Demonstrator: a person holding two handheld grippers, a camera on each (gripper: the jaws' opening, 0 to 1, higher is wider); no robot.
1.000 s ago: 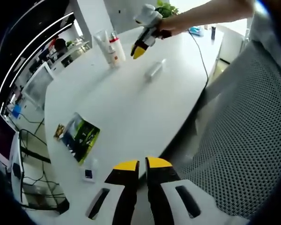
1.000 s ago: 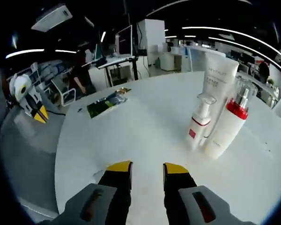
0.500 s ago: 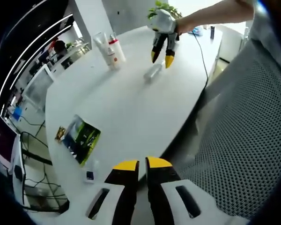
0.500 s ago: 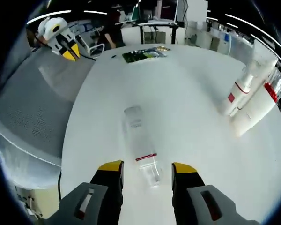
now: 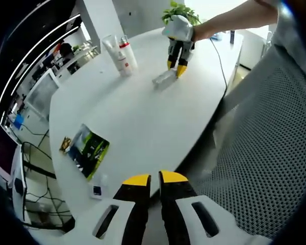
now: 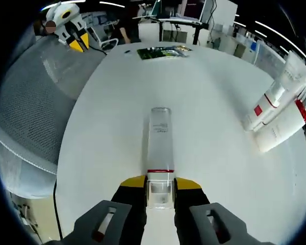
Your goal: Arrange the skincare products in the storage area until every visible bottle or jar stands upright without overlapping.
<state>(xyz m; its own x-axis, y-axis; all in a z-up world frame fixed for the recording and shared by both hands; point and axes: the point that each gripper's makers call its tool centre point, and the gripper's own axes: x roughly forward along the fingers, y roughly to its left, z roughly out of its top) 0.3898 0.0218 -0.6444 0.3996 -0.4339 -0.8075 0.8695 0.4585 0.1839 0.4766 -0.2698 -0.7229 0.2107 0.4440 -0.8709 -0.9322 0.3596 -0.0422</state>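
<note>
Closing since half a second ago, the right gripper (image 6: 159,185) now clamps the cap end of the fallen clear bottle (image 6: 159,148) at lower centre of the table (image 6: 204,102), so lifting upright seems next; left gripper (image 5: 152,179) idles, jaws together.

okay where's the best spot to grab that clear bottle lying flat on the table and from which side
Grip the clear bottle at its cap end, just below the red band, coming in along its length. It lies flat pointing away, and the right gripper already straddles that end.
</note>
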